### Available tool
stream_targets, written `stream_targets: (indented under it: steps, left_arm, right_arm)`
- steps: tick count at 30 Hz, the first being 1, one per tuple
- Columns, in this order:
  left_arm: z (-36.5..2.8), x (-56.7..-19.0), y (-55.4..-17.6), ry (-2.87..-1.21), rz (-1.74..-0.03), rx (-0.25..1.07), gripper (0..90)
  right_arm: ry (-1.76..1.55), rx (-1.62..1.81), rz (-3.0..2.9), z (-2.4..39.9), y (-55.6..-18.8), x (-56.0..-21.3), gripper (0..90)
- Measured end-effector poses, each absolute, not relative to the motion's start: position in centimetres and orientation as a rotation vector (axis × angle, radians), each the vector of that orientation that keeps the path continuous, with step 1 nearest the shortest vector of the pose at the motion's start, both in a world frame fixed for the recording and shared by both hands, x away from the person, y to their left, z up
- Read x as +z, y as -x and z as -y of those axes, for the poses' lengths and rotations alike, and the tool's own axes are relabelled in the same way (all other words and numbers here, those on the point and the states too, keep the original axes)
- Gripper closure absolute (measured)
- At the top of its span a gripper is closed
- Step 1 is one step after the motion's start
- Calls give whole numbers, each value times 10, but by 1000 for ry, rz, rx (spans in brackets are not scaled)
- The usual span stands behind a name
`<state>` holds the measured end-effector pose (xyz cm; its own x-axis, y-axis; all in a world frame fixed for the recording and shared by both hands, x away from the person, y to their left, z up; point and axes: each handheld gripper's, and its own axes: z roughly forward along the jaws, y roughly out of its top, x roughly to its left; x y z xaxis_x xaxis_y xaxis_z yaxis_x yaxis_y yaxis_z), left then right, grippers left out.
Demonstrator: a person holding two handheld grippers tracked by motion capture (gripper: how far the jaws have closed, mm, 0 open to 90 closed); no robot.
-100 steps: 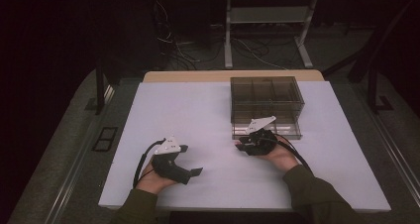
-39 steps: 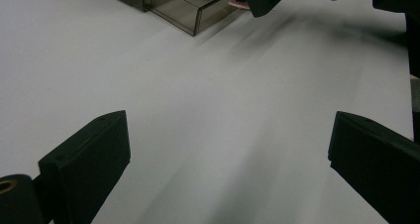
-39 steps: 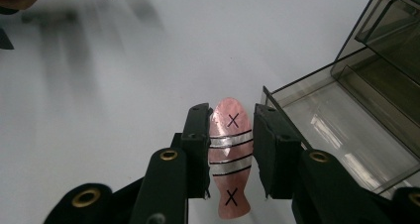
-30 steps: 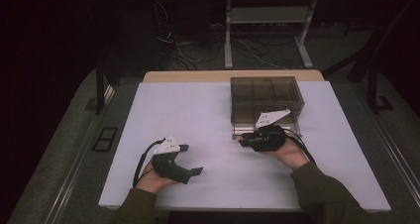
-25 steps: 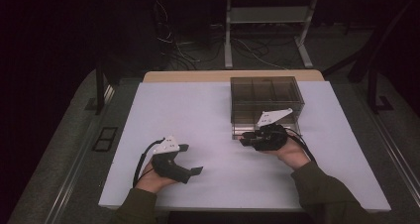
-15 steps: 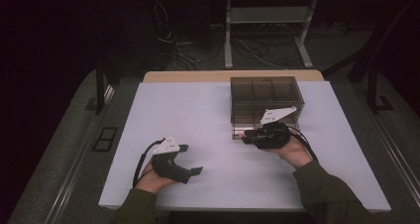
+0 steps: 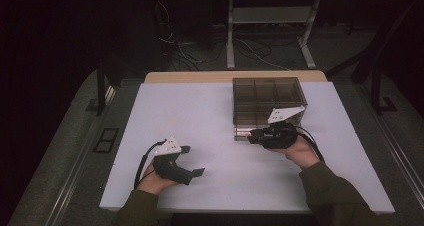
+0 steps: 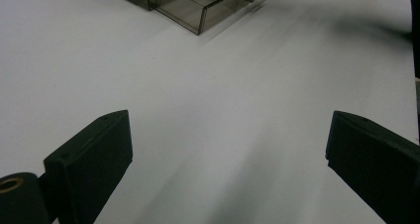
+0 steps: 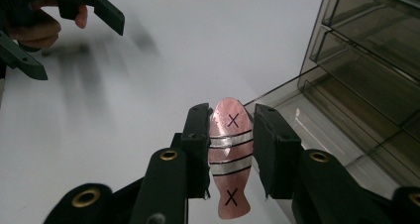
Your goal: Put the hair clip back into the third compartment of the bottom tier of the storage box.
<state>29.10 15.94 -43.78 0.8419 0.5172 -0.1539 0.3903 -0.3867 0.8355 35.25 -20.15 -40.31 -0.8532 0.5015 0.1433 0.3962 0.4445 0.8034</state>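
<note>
High view: a white table (image 7: 210, 116) bears a smoky transparent drawer cabinet (image 7: 267, 98) right of centre.
Right gripper (image 7: 256, 134): held at the cabinet's lower front edge, centre right of the frame.
Right gripper view: jaws clamped on a pink fish-shaped piece (image 9: 229, 157) with silver bands and two black X marks, at lower centre; an open drawer (image 9: 322, 120) lies just beside it at right.
Left gripper (image 7: 192, 161): lower left of the high view, jaws spread wide, grasping nothing.
Left gripper view: the drawer (image 8: 200, 6) shows at the top edge.
</note>
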Motion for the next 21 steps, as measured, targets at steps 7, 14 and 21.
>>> stream_targets:
  steps: [7, 14, 21]
  left_arm:
    - [-160, -437, -291, -2021, -665, 158, 34]
    - [-159, -438, -291, -2028, -666, 155, 34]
    - [-159, -438, -290, -2029, -670, 157, 34]
  right_arm:
    - [-831, 1387, -2548, 211, -354, -399, 672]
    - [-844, 1393, -2538, 218, -355, -397, 672]
    - [-866, 1394, -2527, 224, -357, -395, 672]
